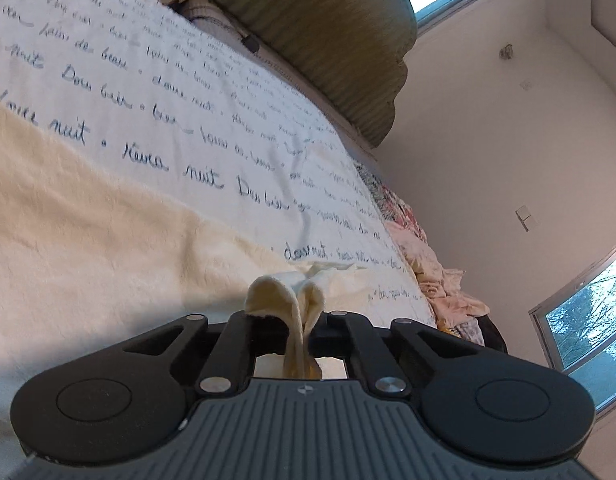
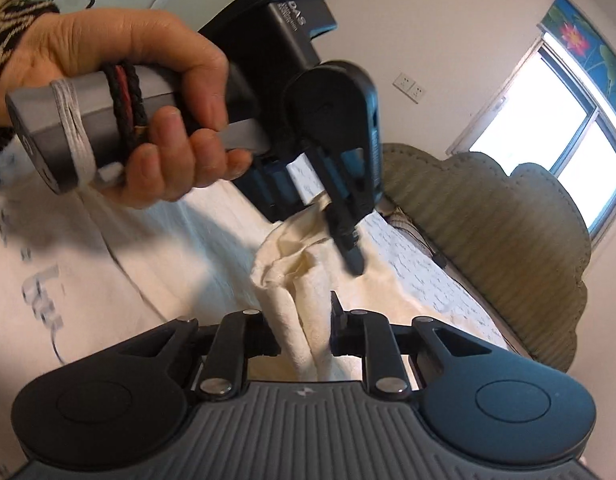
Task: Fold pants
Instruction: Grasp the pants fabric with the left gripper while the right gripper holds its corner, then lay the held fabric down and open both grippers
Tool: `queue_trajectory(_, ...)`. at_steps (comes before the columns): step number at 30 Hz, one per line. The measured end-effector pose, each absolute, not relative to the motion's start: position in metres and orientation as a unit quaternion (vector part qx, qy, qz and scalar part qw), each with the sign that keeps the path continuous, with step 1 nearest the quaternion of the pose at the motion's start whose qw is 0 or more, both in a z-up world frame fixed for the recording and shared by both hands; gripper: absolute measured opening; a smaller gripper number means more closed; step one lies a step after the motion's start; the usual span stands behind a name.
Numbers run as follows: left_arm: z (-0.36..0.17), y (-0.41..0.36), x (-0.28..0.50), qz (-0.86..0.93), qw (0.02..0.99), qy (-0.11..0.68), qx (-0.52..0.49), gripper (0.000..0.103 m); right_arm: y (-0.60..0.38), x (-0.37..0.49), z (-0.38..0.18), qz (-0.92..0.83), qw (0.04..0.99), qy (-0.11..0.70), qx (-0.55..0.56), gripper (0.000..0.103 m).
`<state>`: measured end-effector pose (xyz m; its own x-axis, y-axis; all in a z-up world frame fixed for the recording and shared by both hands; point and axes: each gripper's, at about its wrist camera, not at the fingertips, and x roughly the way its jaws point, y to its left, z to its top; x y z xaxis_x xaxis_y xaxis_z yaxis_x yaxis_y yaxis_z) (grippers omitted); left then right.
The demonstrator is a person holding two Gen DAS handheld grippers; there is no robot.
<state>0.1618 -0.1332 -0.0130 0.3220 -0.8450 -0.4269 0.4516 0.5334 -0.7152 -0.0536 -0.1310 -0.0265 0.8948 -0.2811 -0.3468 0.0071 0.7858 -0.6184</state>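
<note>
The pants (image 1: 88, 216) are cream fleece, spread over a white bedspread with blue script. My left gripper (image 1: 298, 332) is shut on a pinched fold of the cream fabric that pokes up between its fingers. In the right wrist view, my right gripper (image 2: 304, 336) is shut on a thick bunch of the pants (image 2: 292, 276). The left gripper (image 2: 347, 236), held in a hand (image 2: 148, 92), hangs just beyond it, its fingers down in the same bunch of cloth.
The bedspread (image 1: 196, 92) covers the bed. A green ribbed headboard (image 1: 327, 32) runs along the far side by the wall; it also shows in the right wrist view (image 2: 507, 232). A pile of pink clothes (image 1: 435, 276) lies at the bed's edge. Windows sit behind.
</note>
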Motion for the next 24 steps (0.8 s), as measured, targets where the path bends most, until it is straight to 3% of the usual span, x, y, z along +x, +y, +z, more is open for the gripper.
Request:
queue_trajectory(8,0.042,-0.095,0.149,-0.402,0.843,0.274,-0.230,0.006,-0.116,-0.026,-0.016,-0.074,0.930,0.169,-0.319,0.019)
queue_trajectory(17,0.008,-0.050,0.188,-0.328,0.829,0.390,-0.229,0.006,-0.117,-0.008,-0.003,0.010,0.969,0.188,-0.162,0.016)
queue_trajectory(24,-0.010,-0.031,0.195,-0.287,0.849,0.411,-0.163,0.007,-0.140,0.020,-0.007,0.071,0.970,0.233,-0.011,0.016)
